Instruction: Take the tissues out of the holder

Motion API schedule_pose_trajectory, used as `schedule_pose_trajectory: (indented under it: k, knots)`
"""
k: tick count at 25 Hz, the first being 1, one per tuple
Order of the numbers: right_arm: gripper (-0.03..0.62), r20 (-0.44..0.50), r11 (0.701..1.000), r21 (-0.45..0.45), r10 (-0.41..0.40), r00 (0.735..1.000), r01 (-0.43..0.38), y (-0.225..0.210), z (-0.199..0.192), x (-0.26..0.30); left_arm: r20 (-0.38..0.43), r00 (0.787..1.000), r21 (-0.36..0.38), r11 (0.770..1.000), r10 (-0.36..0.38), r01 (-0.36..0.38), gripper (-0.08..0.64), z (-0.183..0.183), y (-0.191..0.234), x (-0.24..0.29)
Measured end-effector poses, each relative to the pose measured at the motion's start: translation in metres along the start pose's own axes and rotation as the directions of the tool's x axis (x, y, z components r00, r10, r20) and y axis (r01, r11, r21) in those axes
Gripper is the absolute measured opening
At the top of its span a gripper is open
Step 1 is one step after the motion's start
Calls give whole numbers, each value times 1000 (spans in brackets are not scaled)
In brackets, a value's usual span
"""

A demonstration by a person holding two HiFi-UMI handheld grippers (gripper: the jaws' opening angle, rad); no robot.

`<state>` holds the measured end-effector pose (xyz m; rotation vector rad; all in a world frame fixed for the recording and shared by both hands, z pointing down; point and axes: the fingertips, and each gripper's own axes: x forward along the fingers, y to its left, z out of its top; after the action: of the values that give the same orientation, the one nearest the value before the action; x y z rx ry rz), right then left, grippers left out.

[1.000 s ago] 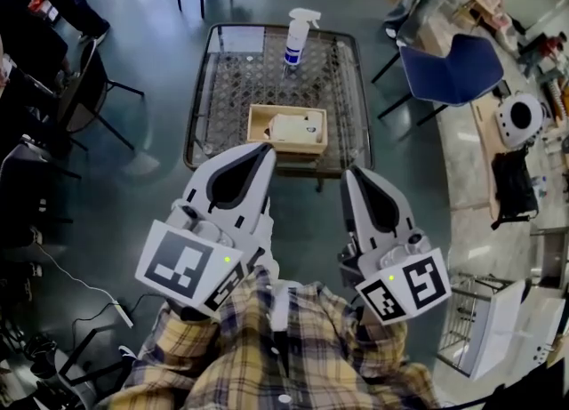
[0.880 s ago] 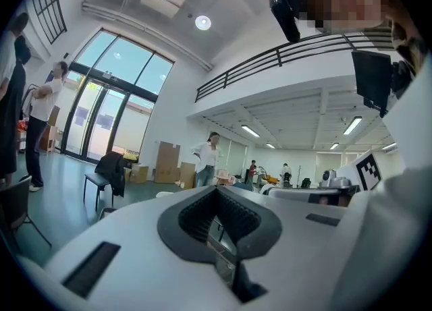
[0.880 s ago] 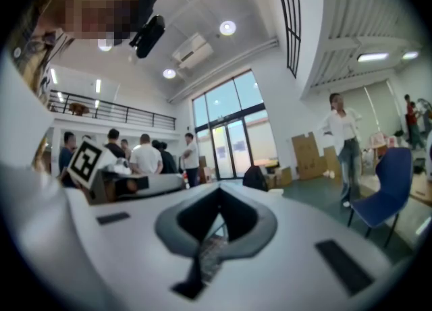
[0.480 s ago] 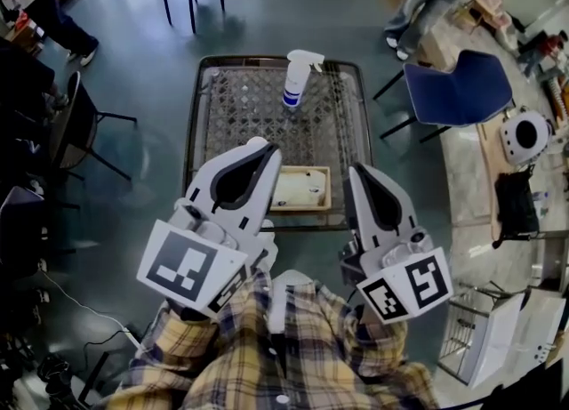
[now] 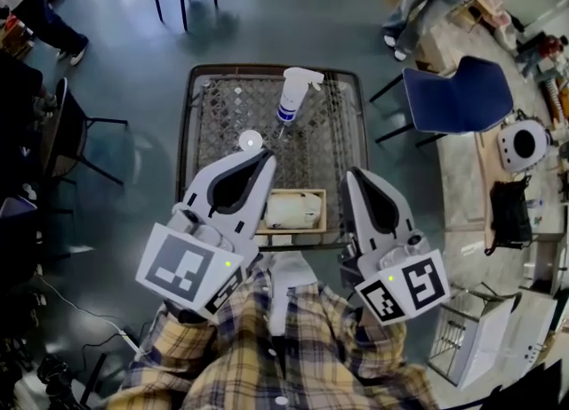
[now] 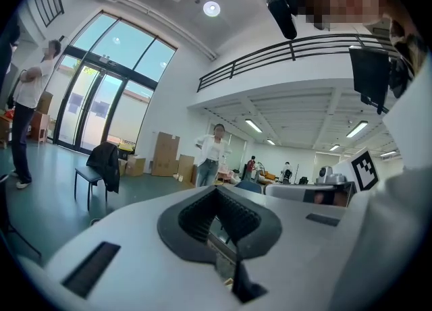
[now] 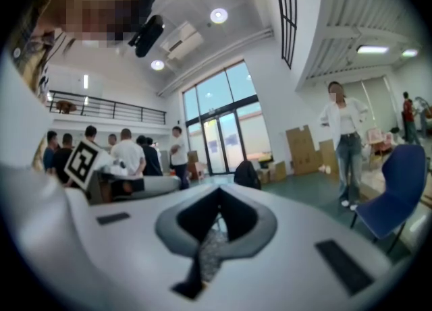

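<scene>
Both tools are pinched shut with nothing in them. My left gripper [image 5: 264, 157] and right gripper [image 5: 355, 173] hang side by side over the near edge of the mesh table [image 5: 222, 115]. The wooden holder [image 5: 293, 233] sits between them with the tissues [image 5: 293, 210] inside. The spray bottle [image 5: 292, 95] is farther back.

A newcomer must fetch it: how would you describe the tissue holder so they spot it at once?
Look for the dark mesh-topped table in the open floor. The tissue holder sits at its near edge: a shallow, pale wooden box with white tissue inside. It is the only wooden, rectangular thing there; the spray bottle and small white disc stand farther back.
</scene>
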<state>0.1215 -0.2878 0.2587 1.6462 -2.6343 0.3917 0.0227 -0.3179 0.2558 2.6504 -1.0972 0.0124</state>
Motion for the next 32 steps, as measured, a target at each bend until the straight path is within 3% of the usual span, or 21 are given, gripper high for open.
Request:
schedule_pose_trajectory:
  k: [8,15,25,32]
  knots:
    - [9,-44,1000,-9,28,999,-29,-17,-6,14,-58,998,-17,999,31,-32,12,-14,7,18]
    - [9,-105,999,15,29,994,-28,-33,-29,16,-189,982,-34,999,28,-35,12,-63,13,31]
    - [9,-216,994,106,60,975,-37,-38,-82,21,-369,929,-188,978,12,-87,14,-154,20,30]
    - [9,-263,989,144,77,962,-40,-40,-108,19,-478,878,-289,941,19,-178,41,-218,25,23]
